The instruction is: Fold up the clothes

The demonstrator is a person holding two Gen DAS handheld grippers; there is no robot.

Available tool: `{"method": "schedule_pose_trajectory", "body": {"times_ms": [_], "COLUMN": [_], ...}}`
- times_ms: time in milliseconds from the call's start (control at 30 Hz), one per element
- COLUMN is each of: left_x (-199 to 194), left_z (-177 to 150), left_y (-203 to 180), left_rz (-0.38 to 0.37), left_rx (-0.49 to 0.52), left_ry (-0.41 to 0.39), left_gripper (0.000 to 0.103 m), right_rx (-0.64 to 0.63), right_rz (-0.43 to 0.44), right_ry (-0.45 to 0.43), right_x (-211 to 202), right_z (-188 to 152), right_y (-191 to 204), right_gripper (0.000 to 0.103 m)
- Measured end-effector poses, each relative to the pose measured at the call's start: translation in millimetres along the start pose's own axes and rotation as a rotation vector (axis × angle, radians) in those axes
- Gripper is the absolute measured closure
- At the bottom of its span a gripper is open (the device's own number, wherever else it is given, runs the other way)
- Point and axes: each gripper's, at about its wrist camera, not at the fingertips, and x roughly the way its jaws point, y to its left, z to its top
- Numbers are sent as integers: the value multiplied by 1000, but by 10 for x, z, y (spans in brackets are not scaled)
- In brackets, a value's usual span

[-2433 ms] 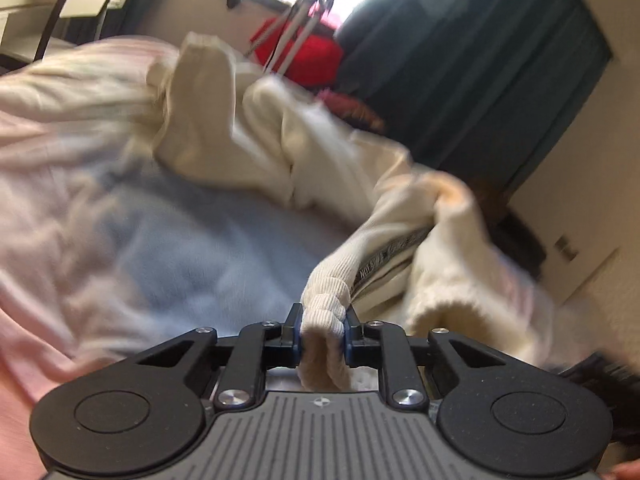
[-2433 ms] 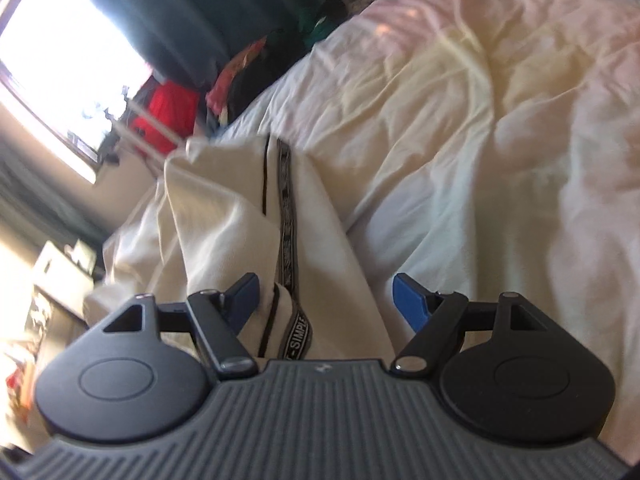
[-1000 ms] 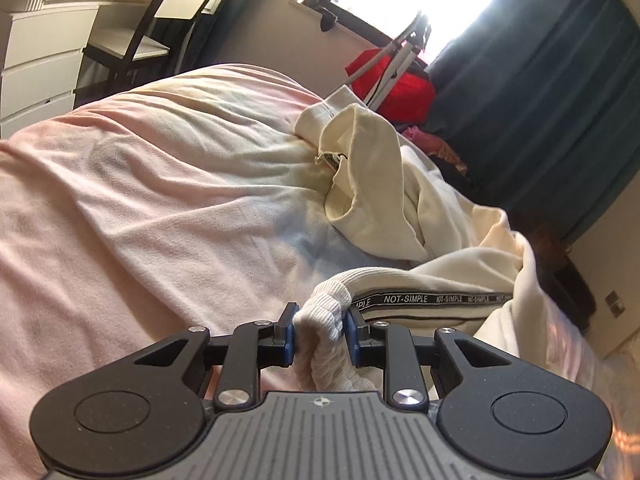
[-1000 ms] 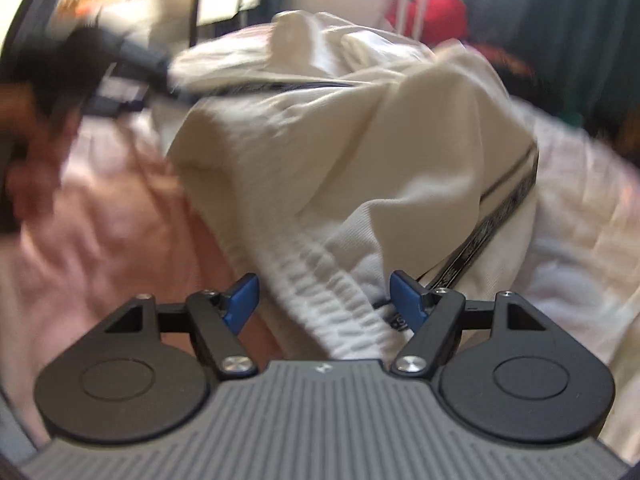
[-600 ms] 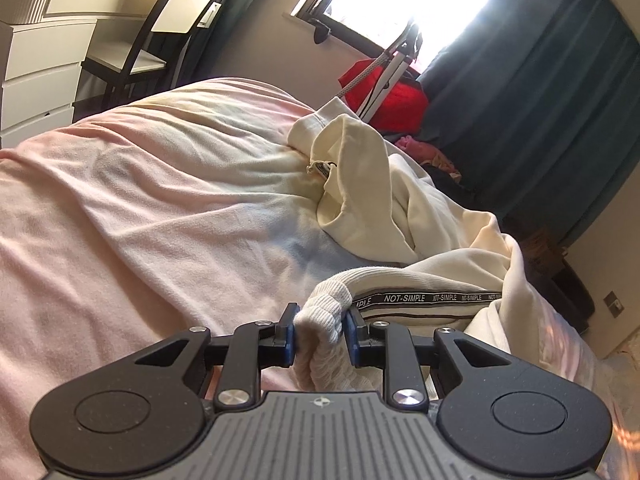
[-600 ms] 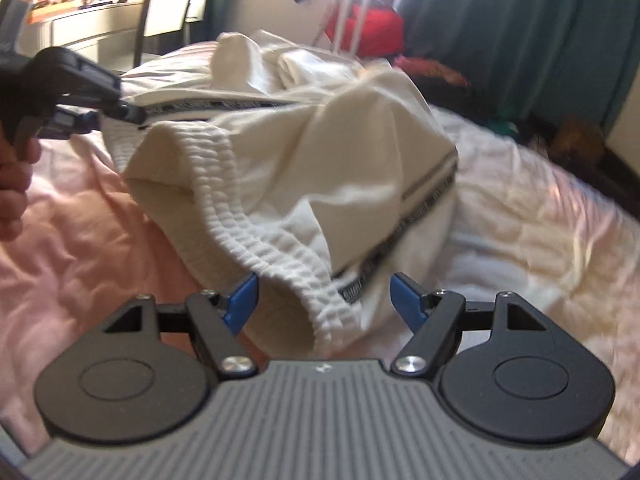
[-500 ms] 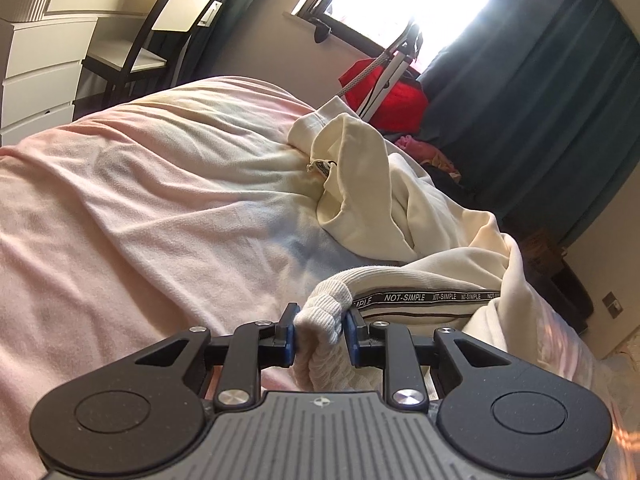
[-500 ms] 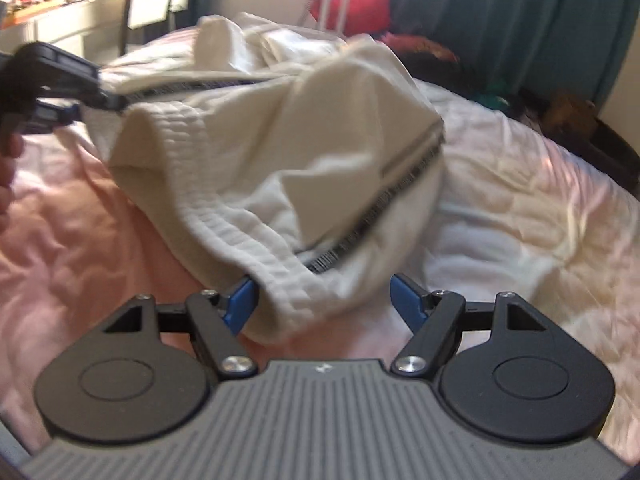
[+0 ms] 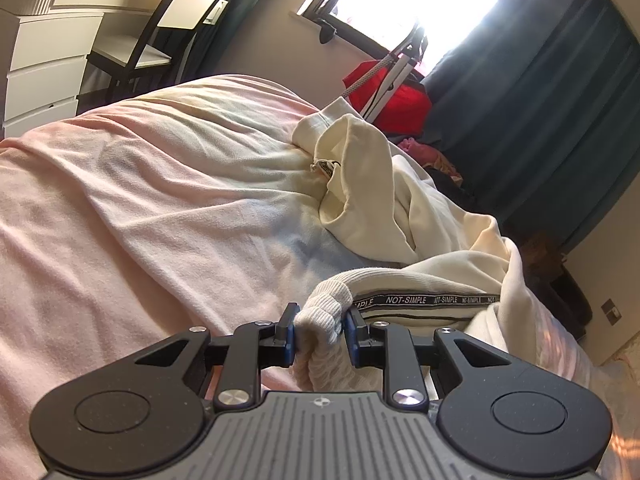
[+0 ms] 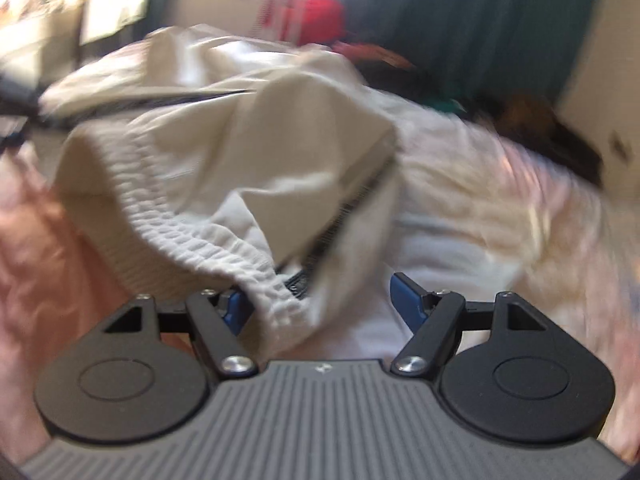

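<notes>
A cream pair of sweatpants with a black "NOT-SIMPLE" side stripe lies bunched on the pink bed sheet. My left gripper is shut on the ribbed waistband corner and holds it just above the sheet. In the blurred right wrist view the same sweatpants hang in a heap. My right gripper is open, and the ribbed waistband edge lies between its jaws, close to the left finger.
The bed sheet stretches right of the sweatpants. Beyond the bed stand a white drawer unit, a chair, a red bag under the window and dark teal curtains.
My right gripper has swung in toward the waistband, which now sits between its open jaws. My left gripper keeps its hold and has hardly moved.
</notes>
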Motion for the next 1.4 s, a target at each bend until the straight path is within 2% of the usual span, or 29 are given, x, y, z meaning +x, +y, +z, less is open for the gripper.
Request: {"method": "schedule_pose_trajectory", "body": {"times_ms": [100,167,333,467,567,600,667,733,767,867,933,1000,1100,1167,1200,1233,1267,1300,1400], "left_x": [11,22,80,88,77,73,85,95,100,124,166,168,112,88,83,81,78,76,26], "left_z": [9,12,27,32,34,33,30,24,21,14,13,13,27,40,45,51,57,62,138], "left_y": [24,38,131,167,156,157,154,151,149,141,142,146,132,126,120,110,99,88,31], "left_rz": [8,15,24,18,17,15,20,25,27,26,34,27,-6,-23,-26,-25,-23,-20,-13], "left_rx": [-14,-21,-52,-74,-69,-71,-71,-69,-68,-33,-19,-14,-2,-8,-8,-3,3,9,38], "left_ry": [-1,2,20,25,22,21,23,23,23,-2,-4,-9,-33,-38,-40,-41,-41,-41,-54], "left_gripper": [78,78,78,78,78,78,78,78,78,78,78,79,80,81,82,82,82,83,84], "right_rx": [109,145,161,356,643,730,839,873,899,971,946,932,947,903,870,847,845,857,900], "right_rz": [-2,46,149,368,566,592,563,489,481,566,572,586,678,652,622,597,581,569,570], "right_ry": [108,178,233,235,186,169,169,214,236,275,295,277,213,212,224,235,238,237,227], "right_x": [78,159,157,18,-79,-66,10,143,219,453,567,595,566,564,572,581,576,555,481], "right_z": [-53,-89,-126,-170,-298,-355,-423,-448,-468,-520,-476,-413,-362,-326,-314,-312,-319,-326,-349], "right_y": [-243,-283,-227,-450,-739,-828,-935,-944,-936,-813,-691,-619,-564,-505,-459,-421,-406,-405,-410], "right_gripper": [27,29,29,29,29,29,27,27,27,27,27,27,27,28,41,44,53,66,77]}}
